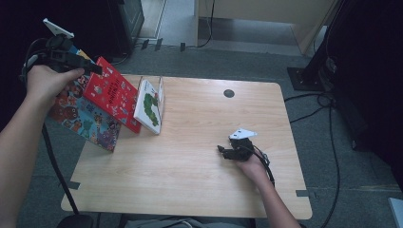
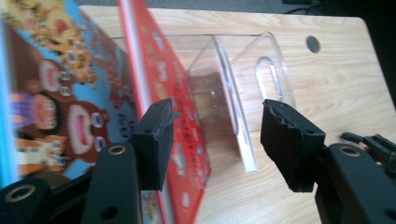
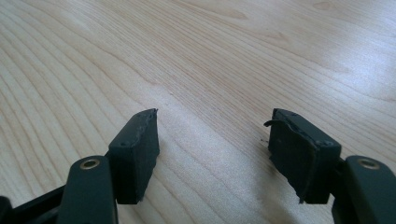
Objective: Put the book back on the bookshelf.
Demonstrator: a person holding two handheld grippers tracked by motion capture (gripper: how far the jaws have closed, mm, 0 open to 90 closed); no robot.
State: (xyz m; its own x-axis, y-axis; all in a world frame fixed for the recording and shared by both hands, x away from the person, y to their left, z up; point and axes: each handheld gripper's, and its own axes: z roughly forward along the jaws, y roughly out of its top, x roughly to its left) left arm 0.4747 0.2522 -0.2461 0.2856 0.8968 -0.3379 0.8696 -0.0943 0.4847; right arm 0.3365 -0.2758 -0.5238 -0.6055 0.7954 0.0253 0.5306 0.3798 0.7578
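Three picture books lean together at the table's back left: a blue one with cartoon animals [image 1: 83, 116] [image 2: 56, 93], a red one [image 1: 111, 92] [image 2: 163, 70] and a white one with a green caterpillar [image 1: 149, 107] [image 2: 238, 116]. The white book stands in a clear acrylic holder [image 1: 161, 90] [image 2: 275, 60]. My left gripper [image 1: 97, 70] [image 2: 217, 135] hovers open just above the red book's top edge, its pads pressing nothing. My right gripper [image 1: 221, 152] [image 3: 212, 149] rests low over bare wood at the table's right middle, open, nothing between its jaws.
The wooden table [image 1: 190, 180] has a round cable hole [image 1: 229, 93] [image 2: 313, 44] near its back edge. Cables [image 1: 328, 123] trail over the grey floor to the right, beside dark equipment [image 1: 361, 71]. The blue book overhangs the table's left edge.
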